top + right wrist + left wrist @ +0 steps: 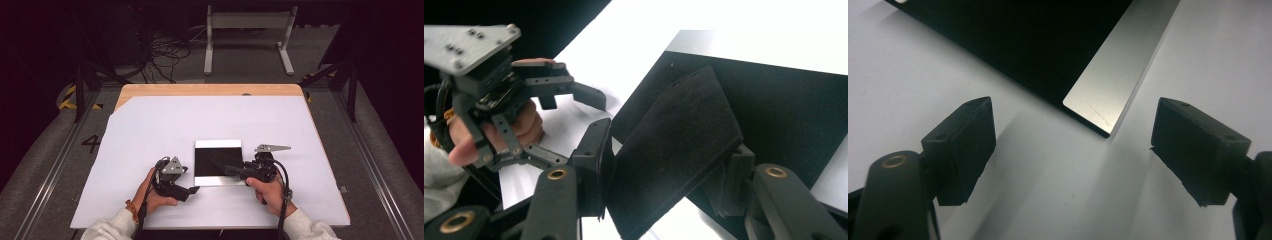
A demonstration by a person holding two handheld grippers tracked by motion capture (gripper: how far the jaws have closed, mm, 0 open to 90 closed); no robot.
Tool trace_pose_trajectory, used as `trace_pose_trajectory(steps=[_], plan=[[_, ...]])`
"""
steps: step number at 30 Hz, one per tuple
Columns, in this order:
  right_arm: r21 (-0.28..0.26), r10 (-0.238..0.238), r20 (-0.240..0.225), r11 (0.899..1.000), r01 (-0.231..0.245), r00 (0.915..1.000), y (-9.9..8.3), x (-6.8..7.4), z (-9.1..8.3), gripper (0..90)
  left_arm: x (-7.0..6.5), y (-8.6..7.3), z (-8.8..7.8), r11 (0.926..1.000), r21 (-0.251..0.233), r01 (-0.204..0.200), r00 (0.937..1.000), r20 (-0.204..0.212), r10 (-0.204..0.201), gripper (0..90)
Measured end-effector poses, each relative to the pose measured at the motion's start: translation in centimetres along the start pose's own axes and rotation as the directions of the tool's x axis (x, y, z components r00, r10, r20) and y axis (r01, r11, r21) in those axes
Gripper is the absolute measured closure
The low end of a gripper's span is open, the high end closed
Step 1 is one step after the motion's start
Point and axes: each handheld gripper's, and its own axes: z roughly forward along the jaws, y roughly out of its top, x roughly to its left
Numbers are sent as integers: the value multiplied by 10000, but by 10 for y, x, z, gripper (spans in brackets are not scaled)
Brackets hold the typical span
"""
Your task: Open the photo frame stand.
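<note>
The tablet (218, 162) lies flat on the white sheet (150, 135) between the 2 grippers. The right gripper (664, 165) grasps a black pad (674, 150) over the tablet's near right corner. The left gripper (1073, 150) is released, jaws spread, nothing between them, just beside the tablet's near left corner.

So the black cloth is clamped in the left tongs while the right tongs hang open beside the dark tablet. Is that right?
Sides are swapped. The right gripper view shows the right tongs shut on the black cloth; the left gripper view shows the left tongs open and empty, at the corner of the dark tablet.
</note>
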Motion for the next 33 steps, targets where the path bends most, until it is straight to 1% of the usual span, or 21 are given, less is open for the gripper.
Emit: trace_pose_trajectory(steps=[1, 3, 4, 6, 9, 11, 15, 16, 18, 19, 20, 21, 23, 24, 25, 28, 30, 31, 32, 33], plan=[[-85, -227, 4, 9997, 227, 9997, 0, 2, -1, 514, 1, 1, 1, 10000, -12, 61, 10000, 36, -61, 183], [-136, -497, 45, 9987, 497, 9988, -1, 3, -1, 514, 3, 4, 4, 9999, 1, 116, 9999, 117, -116, 179], [-153, -565, 39, 9983, 566, 9984, -2, 4, -2, 515, 3, 5, 5, 9998, 54, 166, 9998, 75, -166, 179], [-172, -619, 27, 9979, 619, 9981, -2, 4, -2, 515, 4, 6, 7, 9999, 90, 88, 9999, 49, -89, 176], [-232, -914, 71, 9955, 915, 9958, -4, 6, -3, 515, 7, 9, 10, 9995, 56, 311, 9994, 145, -312, 173], [-288, -1093, 59, 9936, 1095, 9940, -4, 7, -4, 515, 9, 11, 12, 9994, 51, 349, 9994, 79, -349, 172], [-370, -1419, 56, 9892, 1420, 9899, -6, 9, -5, 515, 13, 15, 15, 9987, 63, 503, 9984, 268, -505, 169], [-405, -1503, 64, 9878, 1504, 9886, -6, 9, -6, 515, 15, 16, 16, 9990, 38, 445, 9986, 281, -446, 169], [-430, -1524, 50, 9874, 1524, 9883, -7, 9, -6, 515, 17, 17, 18, 9985, -40, 540, 9980, 332, -538, 171], [-449, -1545, 46, 9870, 1545, 9880, -7, 9, -6, 516, 19, 18, 19, 9977, -85, 669, 9970, 390, -665, 171], [-463, -1612, 26, 9858, 1612, 9869, -7, 9, -6, 515, 20, 19, 19, 9981, -92, 615, 9973, 402, -611, 174], [-481, -1644, 27, 9852, 1643, 9864, -7, 10, -6, 515, 21, 20, 20, 9973, -106, 732, 9963, 453, -726, 179], [-477, -1752, 32, 9834, 1751, 9845, -7, 10, -6, 516, 23, 22, 22, 9973, -144, 719, 9965, 440, -712, 181], [-490, -1810, 22, 9823, 1809, 9835, -7, 11, -7, 516, 24, 23, 23, 9968, -169, 783, 9957, 501, -774, 184], [-495, -1862, 21, 9813, 1861, 9825, -7, 12, -7, 516, 24, 24, 23, 9966, -163, 811, 9957, 457, -803, 183], [-506, -1881, 37, 9809, 1880, 9821, -7, 12, -7, 516, 25, 25, 25, 9966, -216, 796, 9959, 458, -785, 177], [-504, -1876, 44, 9809, 1876, 9822, -7, 12, -7, 516, 25, 26, 25, 9963, -221, 832, 9952, 536, -819, 197], [-509, -1898, 30, 9805, 1897, 9818, -7, 12, -7, 517, 25, 28, 26, 9961, -317, 822, 9951, 578, -803, 217], [-505, -1905, 21, 9804, 1904, 9817, -7, 12, -7, 517, 25, 30, 27, 9964, -301, 795, 9954, 557, -777, 227], [-505, -1911, 12, 9803, 1909, 9816, -7, 12, -7, 518, 25, 31, 28, 9964, -300, 792, 9957, 501, -776, 218]])
